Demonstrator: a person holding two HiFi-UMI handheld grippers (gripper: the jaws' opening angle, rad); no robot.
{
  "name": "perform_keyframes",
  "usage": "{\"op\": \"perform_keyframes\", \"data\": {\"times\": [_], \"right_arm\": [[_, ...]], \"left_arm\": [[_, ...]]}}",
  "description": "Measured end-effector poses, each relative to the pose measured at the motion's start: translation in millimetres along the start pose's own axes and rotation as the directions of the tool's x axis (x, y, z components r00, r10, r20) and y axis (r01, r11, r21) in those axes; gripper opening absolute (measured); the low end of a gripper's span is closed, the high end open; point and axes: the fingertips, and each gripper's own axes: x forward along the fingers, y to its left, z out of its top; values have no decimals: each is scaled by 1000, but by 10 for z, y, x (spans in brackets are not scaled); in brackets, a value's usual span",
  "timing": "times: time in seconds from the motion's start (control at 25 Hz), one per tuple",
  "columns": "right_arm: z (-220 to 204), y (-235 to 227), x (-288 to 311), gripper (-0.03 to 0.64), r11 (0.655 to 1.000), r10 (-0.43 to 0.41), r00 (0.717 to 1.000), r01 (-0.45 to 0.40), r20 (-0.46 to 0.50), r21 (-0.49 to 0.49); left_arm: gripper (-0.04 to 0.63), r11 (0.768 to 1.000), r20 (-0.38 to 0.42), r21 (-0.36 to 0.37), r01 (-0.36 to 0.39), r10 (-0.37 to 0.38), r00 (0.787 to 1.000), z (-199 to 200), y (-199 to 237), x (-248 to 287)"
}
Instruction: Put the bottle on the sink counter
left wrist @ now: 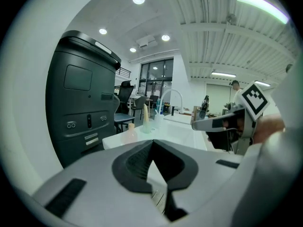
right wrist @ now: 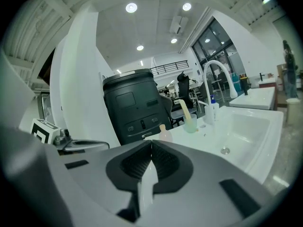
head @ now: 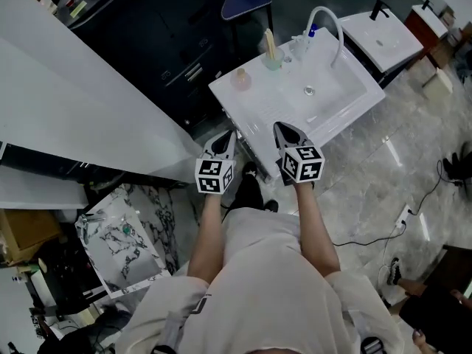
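At the far left corner of the sink counter, on its flat rim: a small peach bottle, upright, just beside a green cup. Over the counter's near edge: left gripper and right gripper, side by side, each with fingers closed tip to tip on nothing, well apart from the bottle.
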Motion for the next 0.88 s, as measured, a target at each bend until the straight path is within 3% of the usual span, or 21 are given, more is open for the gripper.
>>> {"op": "perform_keyframes", "data": {"times": [0.4,0.88], "right_arm": [[-81,81,87,6,999,36,998,-36,-44,-17],[-126,-22,78,5,999,9,998,-11,-59,-39]], "left_arm": [[6,999,3,5,-43,43,999,51,96,-25],[6,999,-30,18,-41,41,999,20,84,87]]}}
